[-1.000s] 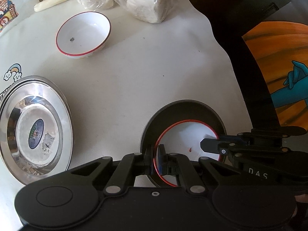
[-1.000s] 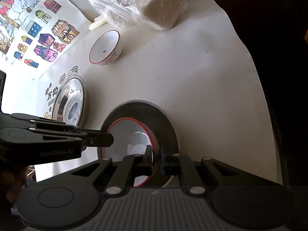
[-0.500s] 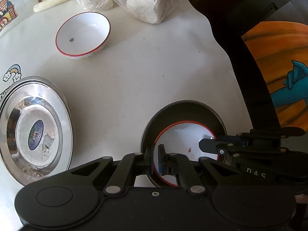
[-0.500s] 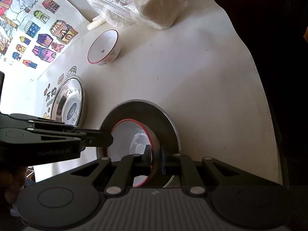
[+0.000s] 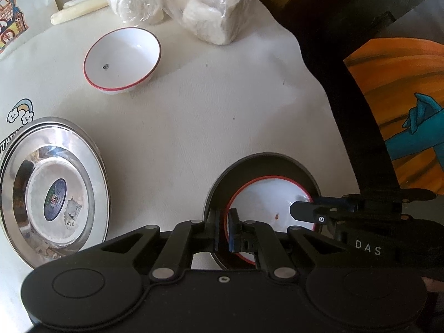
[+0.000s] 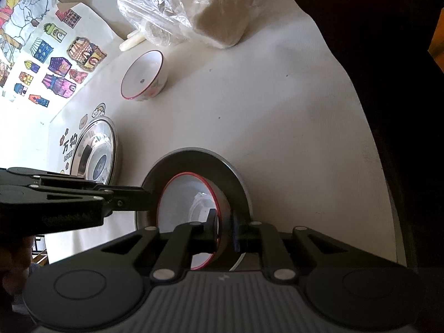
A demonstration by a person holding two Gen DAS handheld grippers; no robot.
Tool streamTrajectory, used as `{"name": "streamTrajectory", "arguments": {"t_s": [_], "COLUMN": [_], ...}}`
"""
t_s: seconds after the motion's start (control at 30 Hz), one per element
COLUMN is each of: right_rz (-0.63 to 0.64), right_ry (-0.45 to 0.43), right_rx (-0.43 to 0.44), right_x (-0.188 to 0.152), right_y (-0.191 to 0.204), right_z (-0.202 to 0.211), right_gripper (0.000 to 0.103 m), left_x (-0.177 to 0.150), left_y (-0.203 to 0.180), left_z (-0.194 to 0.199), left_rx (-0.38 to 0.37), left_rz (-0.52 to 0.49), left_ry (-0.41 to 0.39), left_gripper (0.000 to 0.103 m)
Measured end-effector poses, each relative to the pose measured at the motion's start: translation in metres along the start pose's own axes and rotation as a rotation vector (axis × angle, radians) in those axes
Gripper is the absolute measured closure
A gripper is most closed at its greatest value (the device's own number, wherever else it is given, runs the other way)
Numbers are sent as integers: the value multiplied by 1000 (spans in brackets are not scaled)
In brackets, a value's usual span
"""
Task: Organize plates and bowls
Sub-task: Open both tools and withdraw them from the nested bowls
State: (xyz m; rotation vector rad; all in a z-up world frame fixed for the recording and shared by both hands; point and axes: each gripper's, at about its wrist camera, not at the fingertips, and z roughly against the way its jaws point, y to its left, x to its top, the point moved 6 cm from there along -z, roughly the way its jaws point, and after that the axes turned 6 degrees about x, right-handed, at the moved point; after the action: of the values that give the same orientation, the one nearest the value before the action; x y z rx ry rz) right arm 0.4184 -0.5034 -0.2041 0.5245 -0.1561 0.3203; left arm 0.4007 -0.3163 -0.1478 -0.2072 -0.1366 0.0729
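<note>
A white red-rimmed bowl [image 5: 266, 202] sits inside a dark metal plate [image 5: 260, 163] near the table's right edge. My left gripper [image 5: 224, 229] is shut on the bowl's near-left rim. My right gripper [image 6: 224, 231] is shut on the opposite rim of the same bowl [image 6: 183, 202], which rests in the plate [image 6: 211, 163]. A second white red-rimmed bowl [image 5: 122, 59] stands farther back; it also shows in the right wrist view [image 6: 143, 76]. A shiny steel plate [image 5: 52, 191] lies at the left, also seen in the right wrist view [image 6: 95, 149].
Clear plastic bags of white lumps [image 5: 194, 5] and a pale stick [image 5: 80, 12] lie at the back of the white table [image 5: 194, 111]. The table's curved right edge [image 5: 333, 127] is close to the dark plate. Stickers [image 6: 55, 63] cover the wall at the left.
The bowl has shifted slightly inside the dark plate. The right gripper's fingers now straddle and clamp the bowl's rim; before they were closed just beside it.
</note>
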Motion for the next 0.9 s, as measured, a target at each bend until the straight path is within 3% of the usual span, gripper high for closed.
{"name": "streamTrajectory", "arguments": {"t_s": [0.2, 0.33, 0.4, 0.47, 0.53, 0.9], "right_rz": [24, 40, 46, 51, 48, 28], "right_ry": [-19, -49, -73, -96, -112, -140], "right_rx": [-13, -16, -18, -25, -25, -60], "right_x": [0, 1, 4, 8, 11, 14], "right_y": [2, 7, 9, 11, 13, 20], "right_z": [7, 15, 21, 25, 28, 24], "right_gripper": [83, 75, 61, 52, 47, 13], "left_x": [3, 5, 7, 9, 11, 10], "left_y": [4, 9, 14, 19, 25, 48], "left_z": [9, 18, 23, 30, 36, 43], "left_rx": [-11, -17, -20, -21, -16, 14], "left_rz": [12, 35, 46, 63, 79, 123], "left_ry": [-31, -67, -90, -120, -145, -155], "left_gripper": [88, 76, 64, 47, 38, 11]}}
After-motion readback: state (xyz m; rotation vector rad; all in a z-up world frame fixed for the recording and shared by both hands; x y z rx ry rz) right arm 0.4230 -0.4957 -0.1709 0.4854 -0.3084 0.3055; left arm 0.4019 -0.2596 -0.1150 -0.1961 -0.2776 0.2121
